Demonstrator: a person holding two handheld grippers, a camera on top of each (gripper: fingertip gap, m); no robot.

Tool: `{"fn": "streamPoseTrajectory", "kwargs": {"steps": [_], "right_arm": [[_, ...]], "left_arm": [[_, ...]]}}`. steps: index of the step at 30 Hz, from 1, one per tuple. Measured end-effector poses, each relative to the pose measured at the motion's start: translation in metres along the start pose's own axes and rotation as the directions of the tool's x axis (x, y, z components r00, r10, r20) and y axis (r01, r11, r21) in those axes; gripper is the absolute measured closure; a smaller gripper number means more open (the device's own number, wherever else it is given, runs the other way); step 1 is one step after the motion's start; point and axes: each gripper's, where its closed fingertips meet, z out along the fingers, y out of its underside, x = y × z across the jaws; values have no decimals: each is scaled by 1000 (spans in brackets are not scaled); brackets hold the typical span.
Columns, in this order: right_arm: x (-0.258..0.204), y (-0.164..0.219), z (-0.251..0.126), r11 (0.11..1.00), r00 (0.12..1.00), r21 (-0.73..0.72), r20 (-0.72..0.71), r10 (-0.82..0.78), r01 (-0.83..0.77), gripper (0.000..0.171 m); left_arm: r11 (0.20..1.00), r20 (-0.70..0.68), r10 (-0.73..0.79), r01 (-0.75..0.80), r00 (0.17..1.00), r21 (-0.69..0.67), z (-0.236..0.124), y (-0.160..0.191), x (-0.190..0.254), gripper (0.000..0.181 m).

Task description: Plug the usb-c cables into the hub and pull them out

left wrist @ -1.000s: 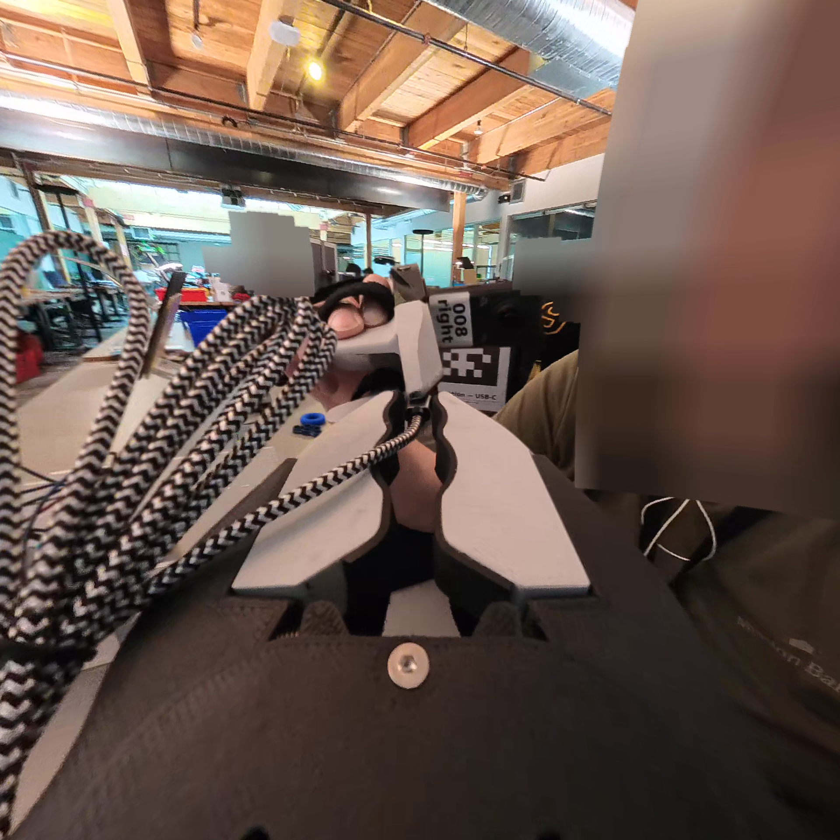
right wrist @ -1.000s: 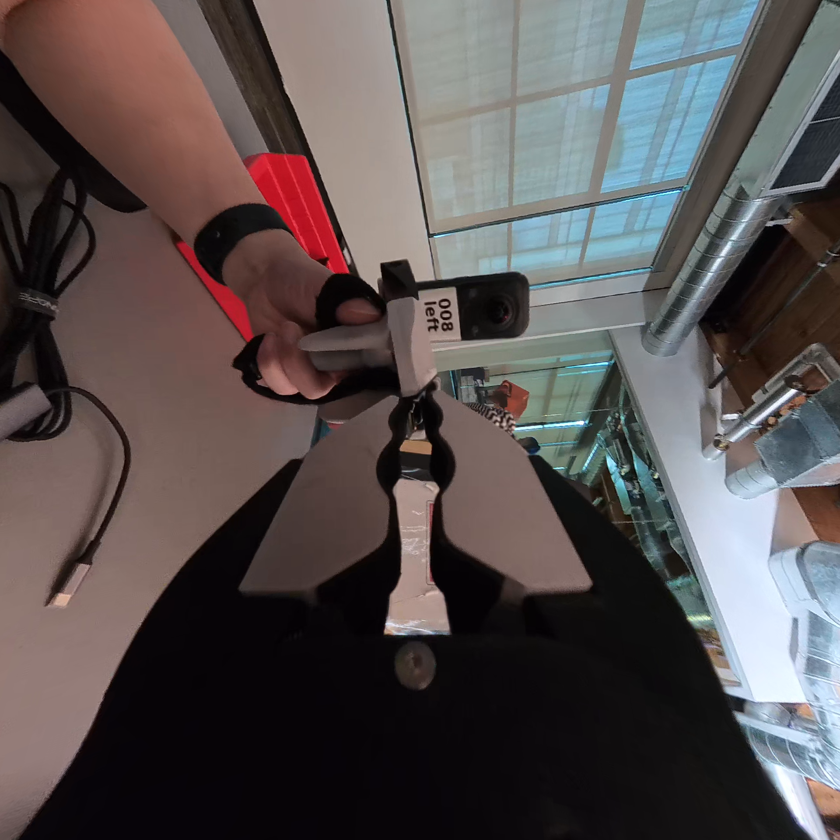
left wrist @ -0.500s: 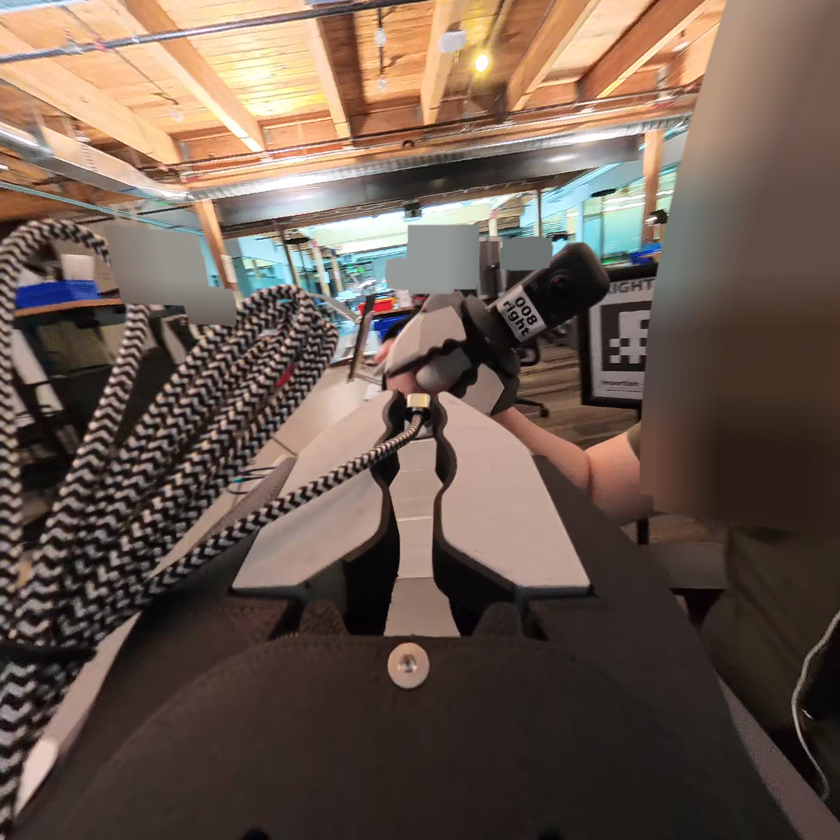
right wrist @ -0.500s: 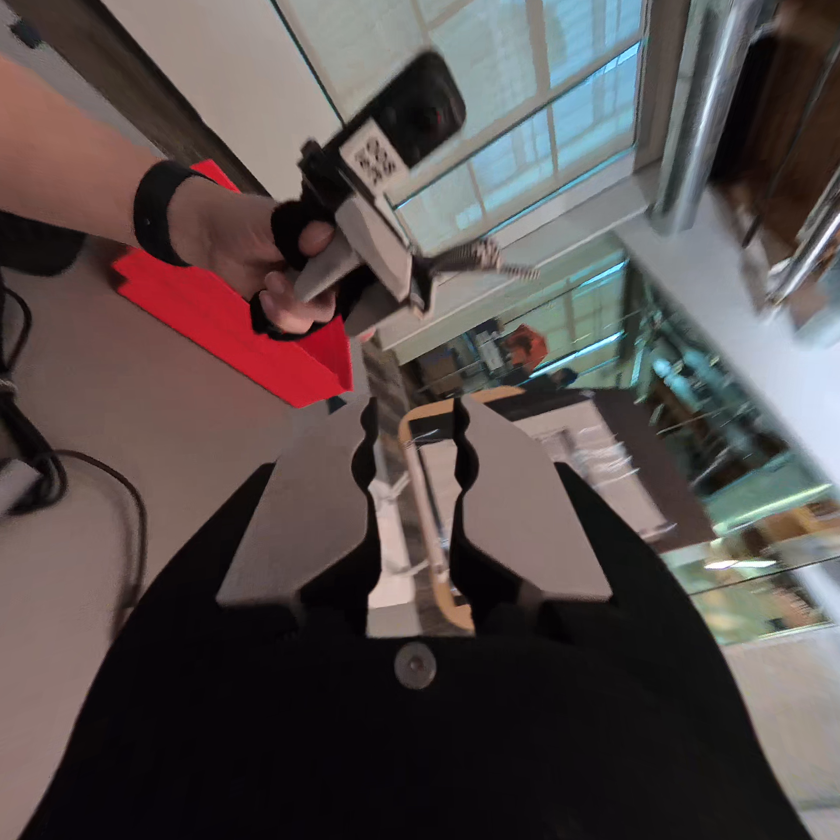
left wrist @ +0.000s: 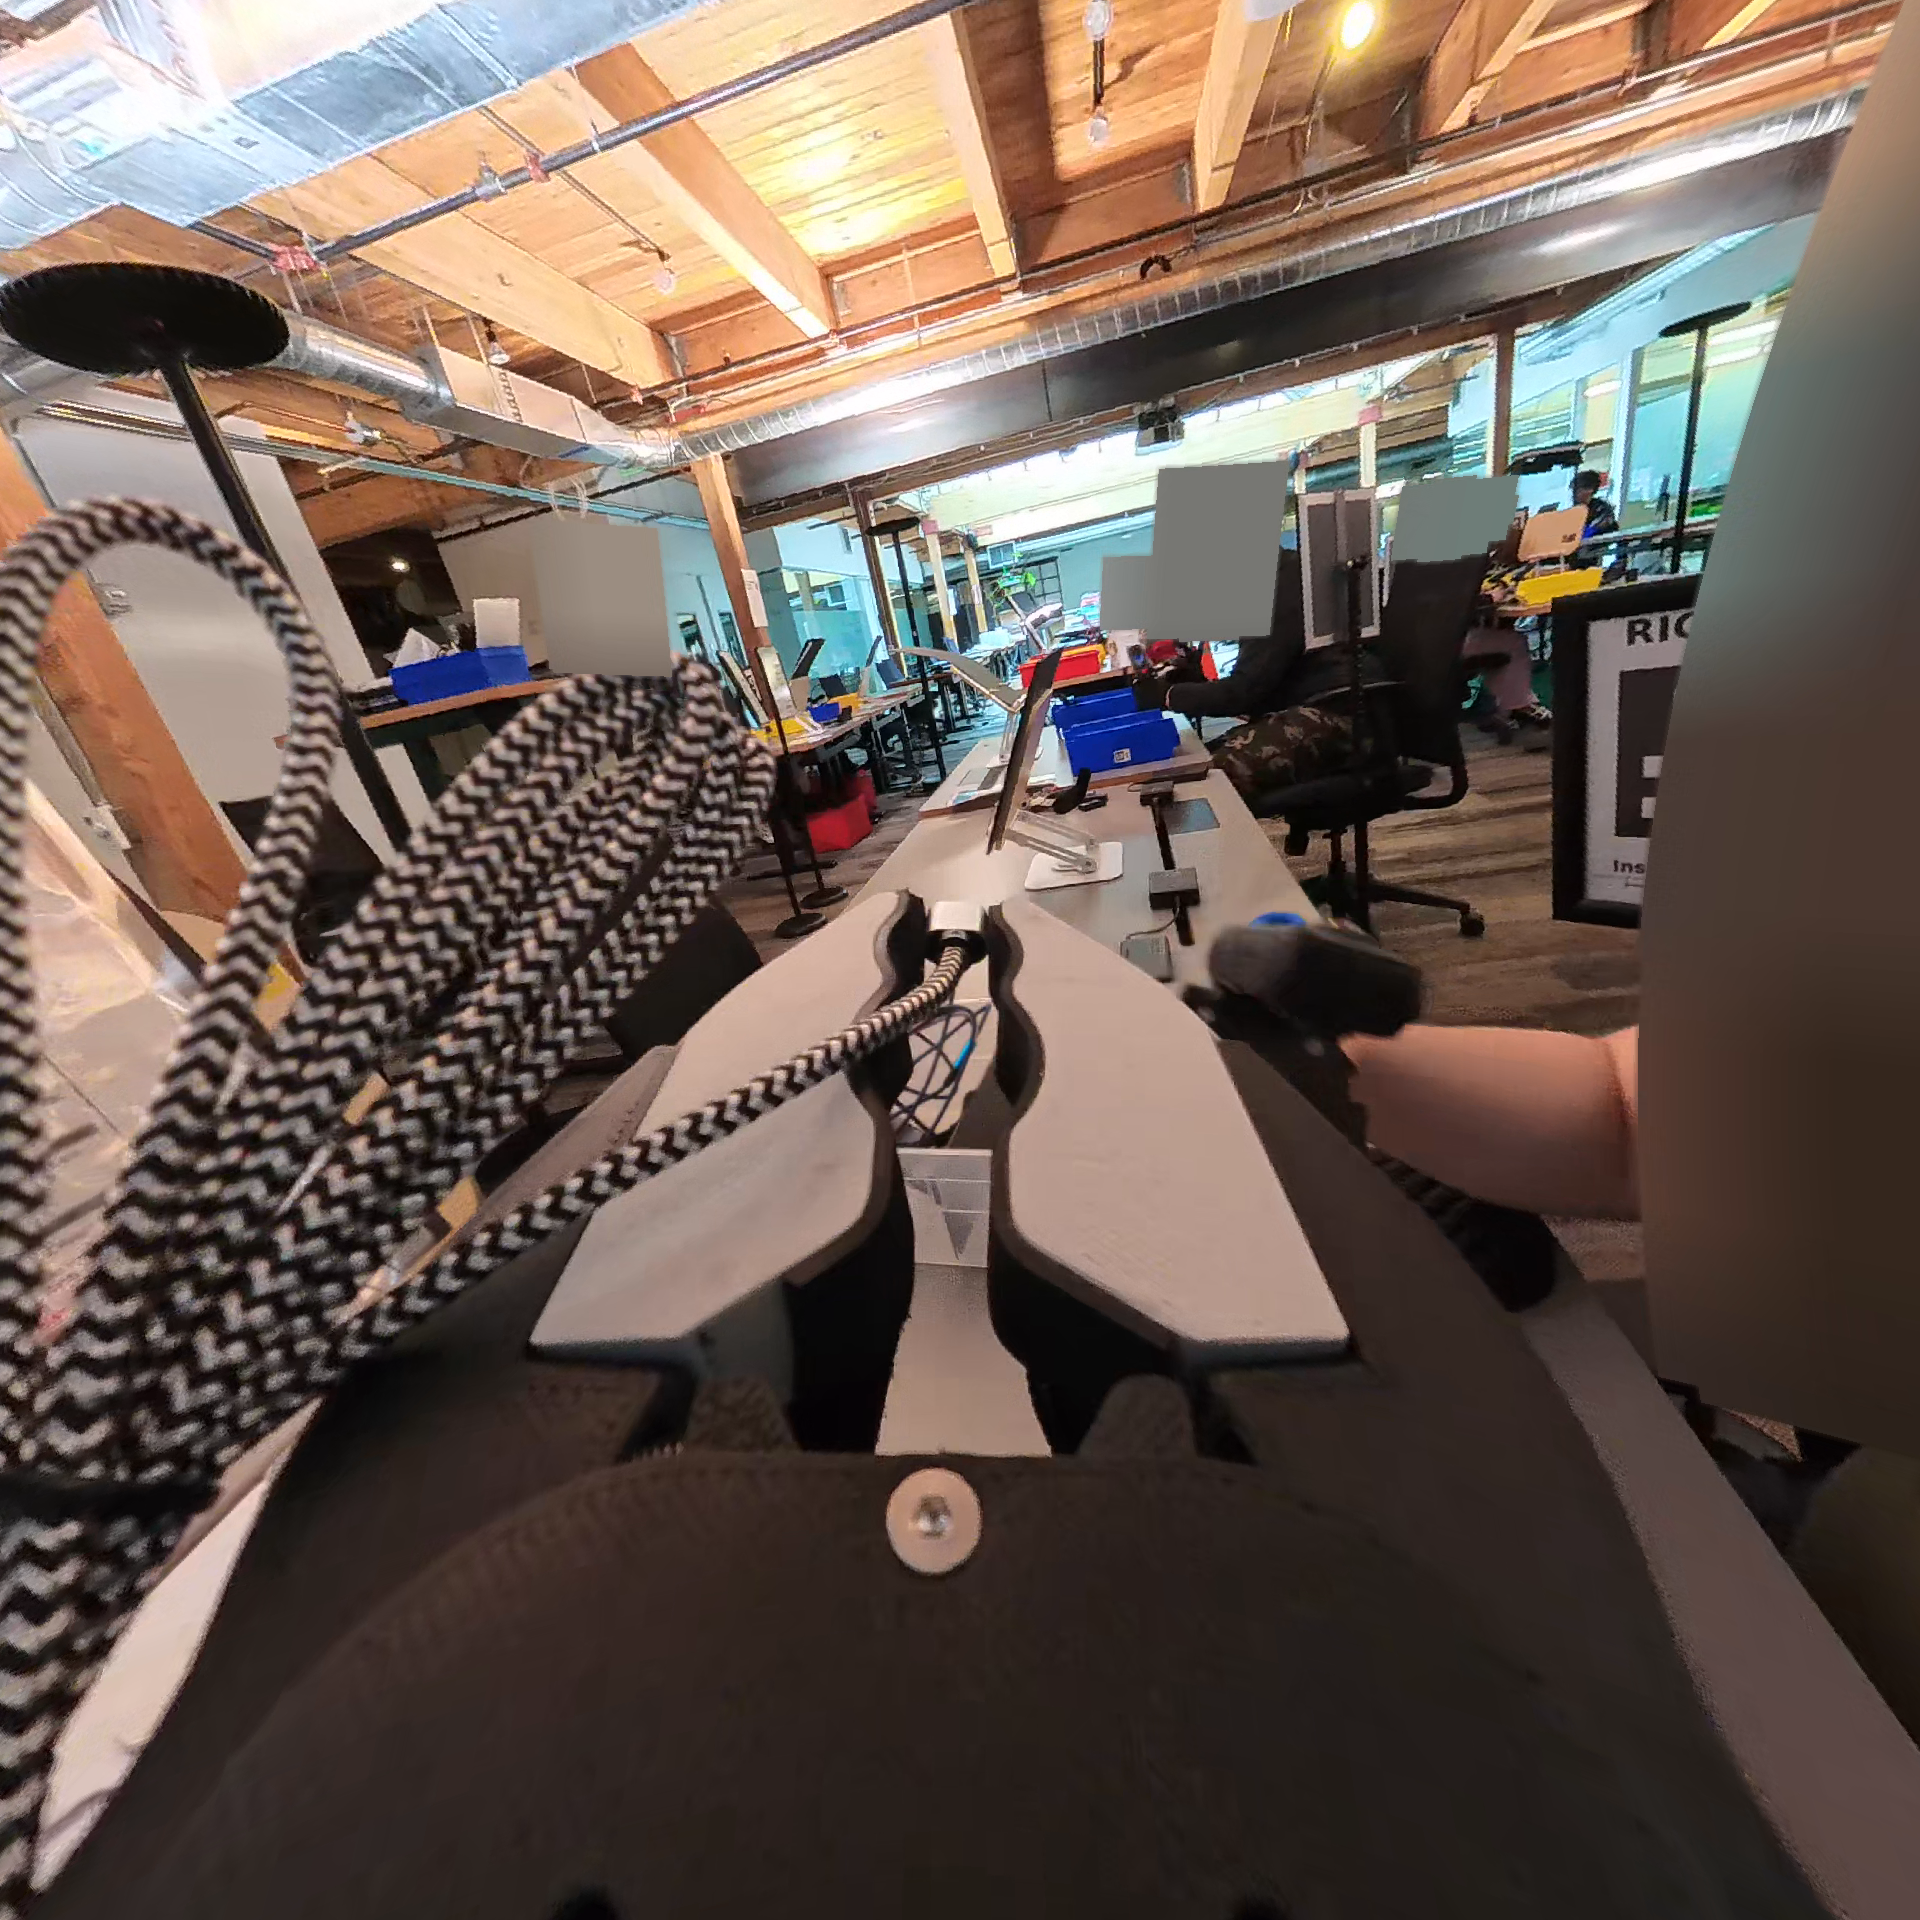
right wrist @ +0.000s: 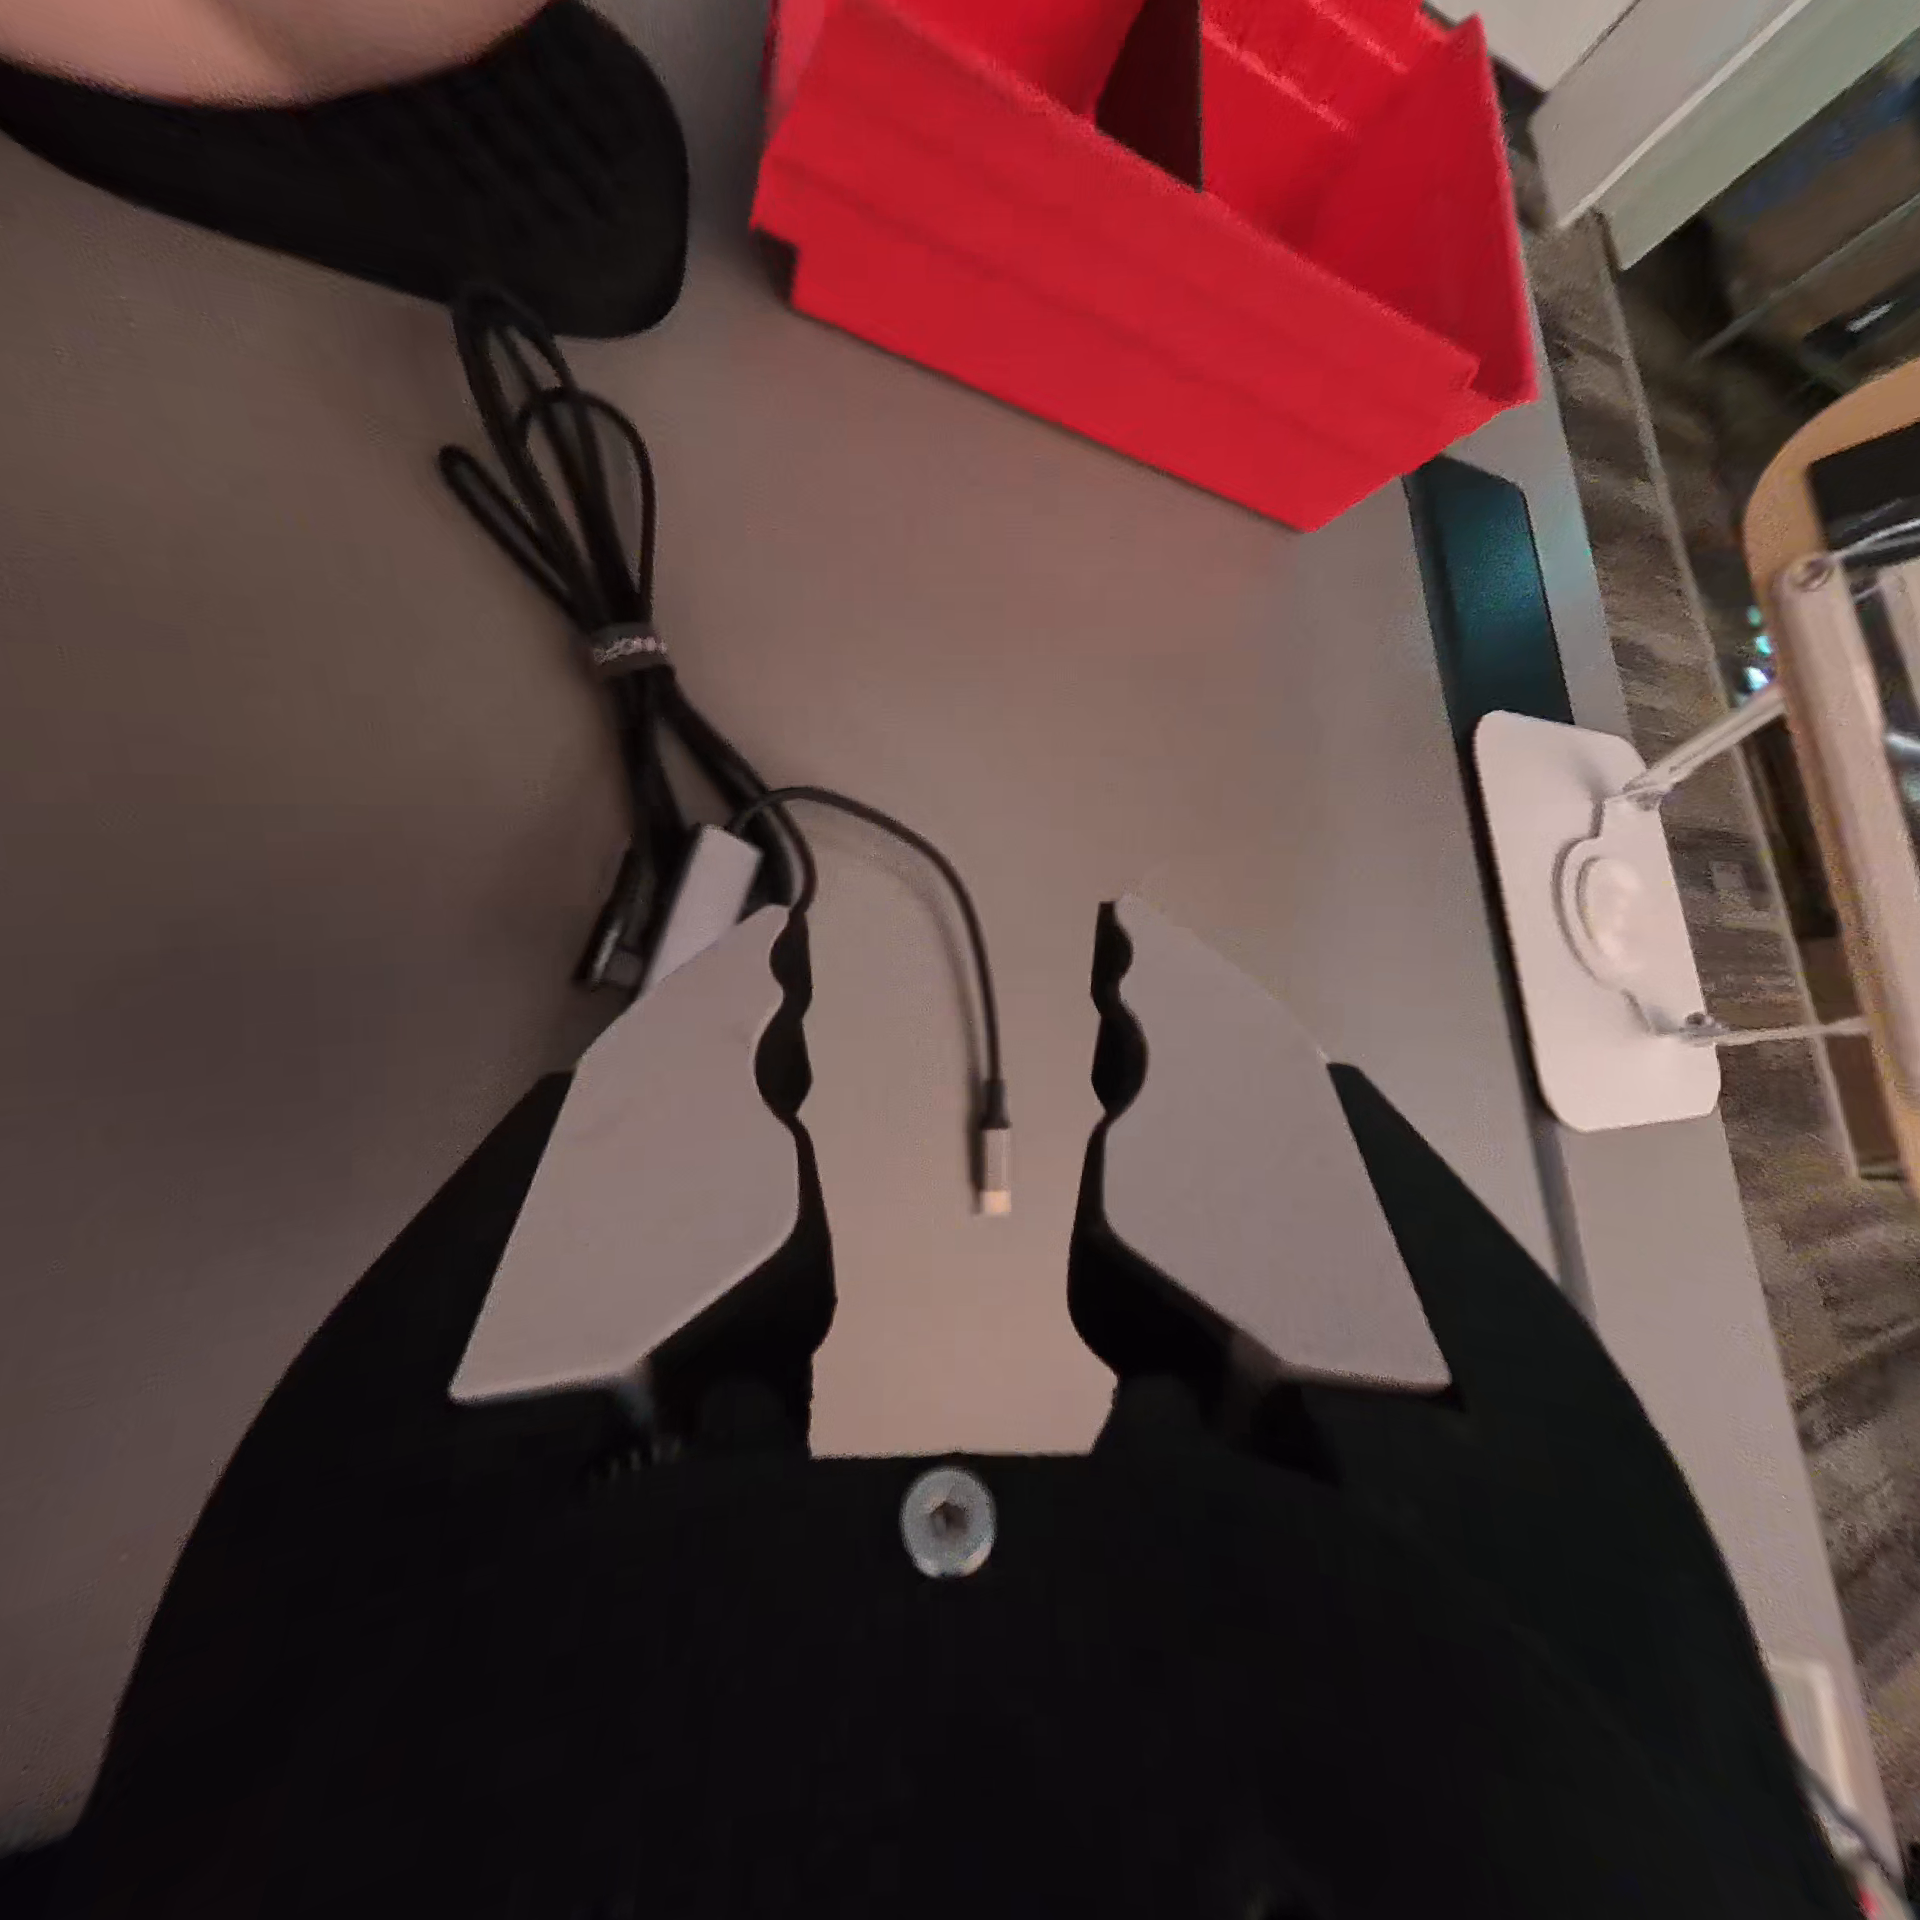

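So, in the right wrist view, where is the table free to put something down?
Free: the grey table between the black cable bundle and the red bin, down to the white stand base. Crowded: around the grey hub and its loose plug.

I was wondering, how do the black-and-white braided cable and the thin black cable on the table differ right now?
The black-and-white braided cable is thick, patterned and clamped at its plug by the left gripper; the thin black cable is plain and lies loose on the grey table beneath the open right gripper. Both end in silver plugs.
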Motion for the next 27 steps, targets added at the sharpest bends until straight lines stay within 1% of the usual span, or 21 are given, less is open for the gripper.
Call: {"fn": "streamPoseTrajectory", "kwargs": {"steps": [3, 7, 10, 12, 15, 18, 21, 24, 25, 27], "right_arm": [[-36, 24, 2, 1000, 997, 16, -71, 10, -9, 120], [-65, 57, -4, 998, 973, 4, -221, 65, -65, 120], [-83, 71, 0, 997, 963, -9, -260, 74, -79, 122], [-92, 82, 6, 996, 966, -65, -256, 47, -65, 126], [-91, 90, 13, 992, 966, -116, -259, 14, -46, 136], [-88, 95, 17, 988, 970, -137, -242, 34, -69, 139], [-85, 100, 18, 985, 970, -161, -242, 28, -69, 152], [-81, 103, 19, 982, 961, -186, -277, -9, -45, 154], [-81, 103, 19, 980, 962, -194, -273, -3, -52, 155], [-80, 105, 20, 972, 962, -202, -265, 63, -119, 156]], "left_arm": [[1000, -4, -7, 7, 1000, 7, -1, -3, 1, 171], [1000, -18, -18, 19, 1000, 18, 0, -6, 3, 171], [999, -41, -30, 31, 999, 19, 3, -5, 7, 171], [999, -58, -37, 38, 998, 19, 5, -5, 12, 171], [999, -84, -44, 46, 995, 18, 7, -6, 20, 171], [999, -99, -40, 41, 994, 12, 7, -8, 27, 171], [1000, -106, -26, 27, 994, 14, 5, -12, 30, 171], [999, -115, -27, 30, 993, 25, 3, -16, 31, 171], [999, -119, -30, 34, 992, 27, 3, -16, 31, 171], [999, -123, -35, 38, 992, 23, 3, -16, 31, 171]]}}
